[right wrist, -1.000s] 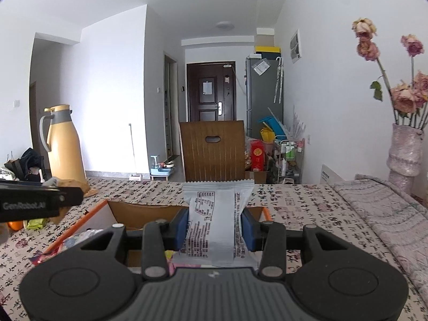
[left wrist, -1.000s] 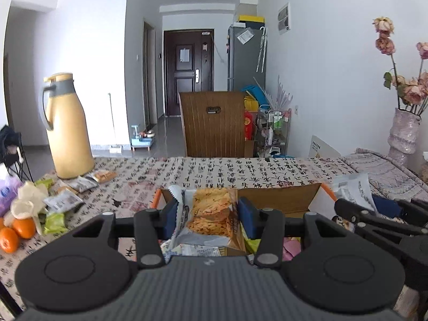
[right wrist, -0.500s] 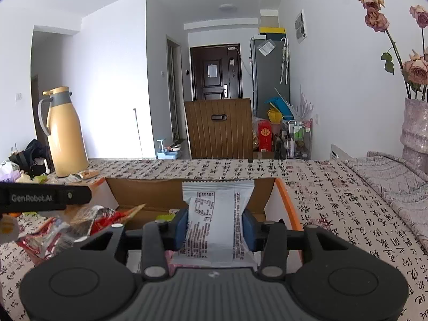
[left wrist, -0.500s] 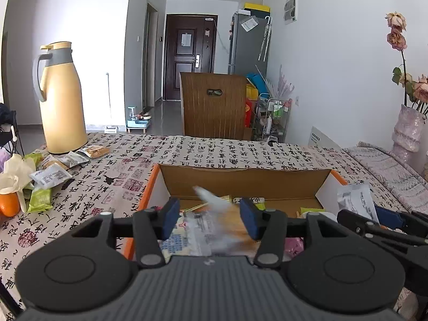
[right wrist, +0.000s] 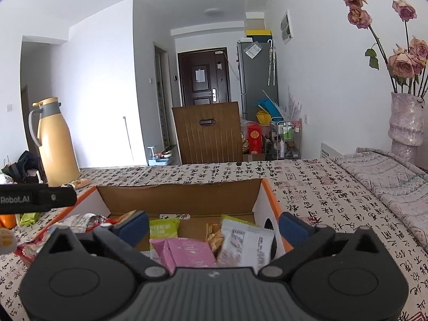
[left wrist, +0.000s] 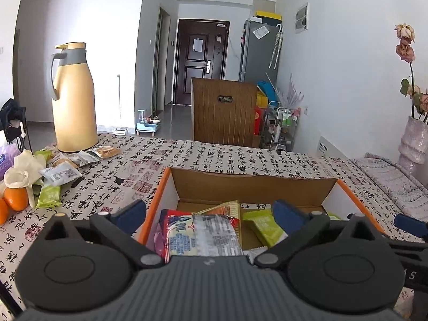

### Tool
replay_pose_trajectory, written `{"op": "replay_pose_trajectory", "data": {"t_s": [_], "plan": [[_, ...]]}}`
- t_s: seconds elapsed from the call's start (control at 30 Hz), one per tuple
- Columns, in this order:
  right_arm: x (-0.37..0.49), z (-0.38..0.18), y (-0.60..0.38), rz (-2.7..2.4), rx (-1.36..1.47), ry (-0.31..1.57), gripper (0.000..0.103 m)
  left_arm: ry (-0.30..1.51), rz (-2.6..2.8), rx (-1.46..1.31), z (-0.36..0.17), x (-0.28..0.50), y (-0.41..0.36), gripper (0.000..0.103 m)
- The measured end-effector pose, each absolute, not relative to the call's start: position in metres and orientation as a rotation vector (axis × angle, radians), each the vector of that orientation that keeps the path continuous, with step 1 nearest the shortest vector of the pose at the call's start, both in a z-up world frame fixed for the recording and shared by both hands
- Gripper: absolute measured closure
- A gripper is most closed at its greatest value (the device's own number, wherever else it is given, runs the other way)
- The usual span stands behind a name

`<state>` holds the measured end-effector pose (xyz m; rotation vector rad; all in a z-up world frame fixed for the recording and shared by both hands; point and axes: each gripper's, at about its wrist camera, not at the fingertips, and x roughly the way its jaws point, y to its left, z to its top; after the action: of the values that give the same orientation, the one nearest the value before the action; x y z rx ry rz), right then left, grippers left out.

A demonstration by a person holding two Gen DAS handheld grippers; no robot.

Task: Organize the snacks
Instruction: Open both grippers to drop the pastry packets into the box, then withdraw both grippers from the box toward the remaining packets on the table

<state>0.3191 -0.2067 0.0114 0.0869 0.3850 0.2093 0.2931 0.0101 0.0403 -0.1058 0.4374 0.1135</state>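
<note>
Two grippers are mine, and both hang over a cardboard box (left wrist: 251, 187) on a table with a writing-print cloth (left wrist: 214, 157). A yellow jug (left wrist: 73, 99) stands far left. My left gripper (left wrist: 210, 214) has just opened wide; the red snack bag (left wrist: 203, 235) lies below it in the box. My right gripper (right wrist: 214, 226) has just opened too; the white packet (right wrist: 246, 246) looks blurry, and the box front is hidden.

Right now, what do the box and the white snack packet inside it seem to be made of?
The box looks like cardboard: matte brown inner walls, a raw torn-looking top edge, orange outside. The white snack packet seems to be thin plastic film, slightly glossy, with a crimped zigzag end seal and printed text; it could be foil-lined inside, which cannot be told.
</note>
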Motion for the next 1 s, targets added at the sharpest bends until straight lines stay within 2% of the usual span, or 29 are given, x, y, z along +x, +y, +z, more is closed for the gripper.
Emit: {"op": "replay_pose_trajectory", "data": {"t_s": [0.63, 1.0], "plan": [[0.312, 0.021, -0.205, 0.205, 0.069, 0.360, 0.000, 0.407, 0.106, -0.112, 0.053, 0.284, 0.007, 0.000], [0.275, 0.035, -0.212, 0.193, 0.058, 0.339, 0.000, 0.368, 0.078, -0.086, 0.076, 0.244, -0.002, 0.000]]}}
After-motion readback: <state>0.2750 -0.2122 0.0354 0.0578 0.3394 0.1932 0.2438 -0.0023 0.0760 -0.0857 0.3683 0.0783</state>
